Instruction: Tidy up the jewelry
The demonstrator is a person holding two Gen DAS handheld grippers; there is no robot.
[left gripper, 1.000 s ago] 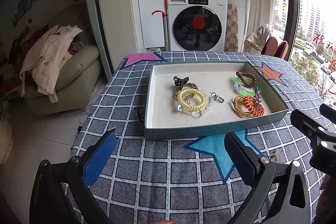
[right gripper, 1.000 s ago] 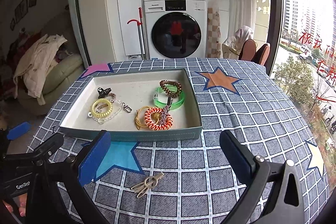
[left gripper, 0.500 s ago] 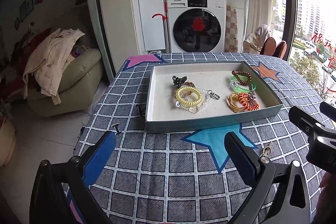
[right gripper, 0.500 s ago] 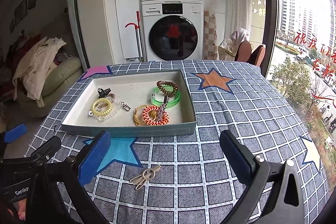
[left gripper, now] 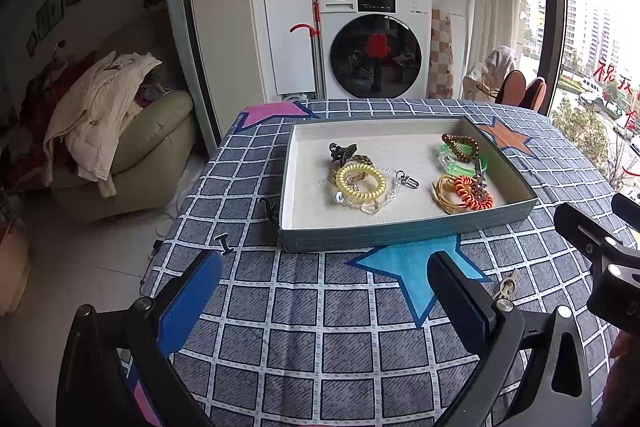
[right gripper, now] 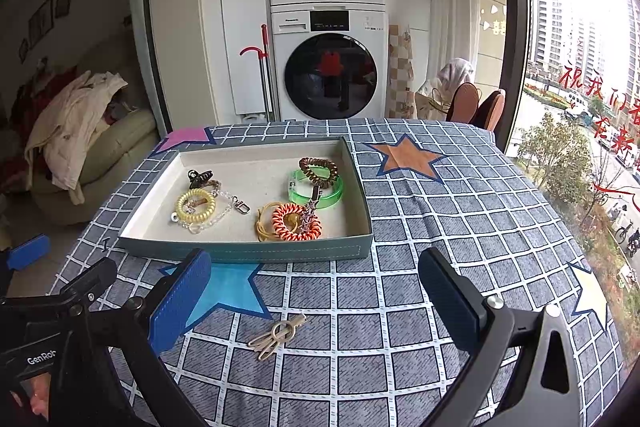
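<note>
A grey-green tray (left gripper: 400, 237) (right gripper: 248, 253) on the checked tablecloth holds a yellow coil band (left gripper: 360, 181) (right gripper: 195, 205), an orange coil band (left gripper: 472, 191) (right gripper: 296, 223), a green bangle (left gripper: 460, 163) (right gripper: 320, 187), a brown coil band (right gripper: 318, 167), a black claw clip (left gripper: 342, 151) and a clear chain. A beige hair clip (right gripper: 276, 335) (left gripper: 506, 285) lies on the cloth in front of the tray, between my right gripper's fingers. My left gripper (left gripper: 324, 297) and right gripper (right gripper: 314, 297) are both open and empty, short of the tray.
Two small black clips (left gripper: 223, 243) (left gripper: 270, 209) lie on the cloth left of the tray. The table's left edge (left gripper: 168, 227) drops to the floor by a sofa with clothes (left gripper: 100, 131). A washer and dryer stack (right gripper: 328, 67) stands behind the table.
Both grippers have drawn back from the tray and lifted slightly, so more tablecloth shows in front of it. Both stay open. The jewelry has not moved.
</note>
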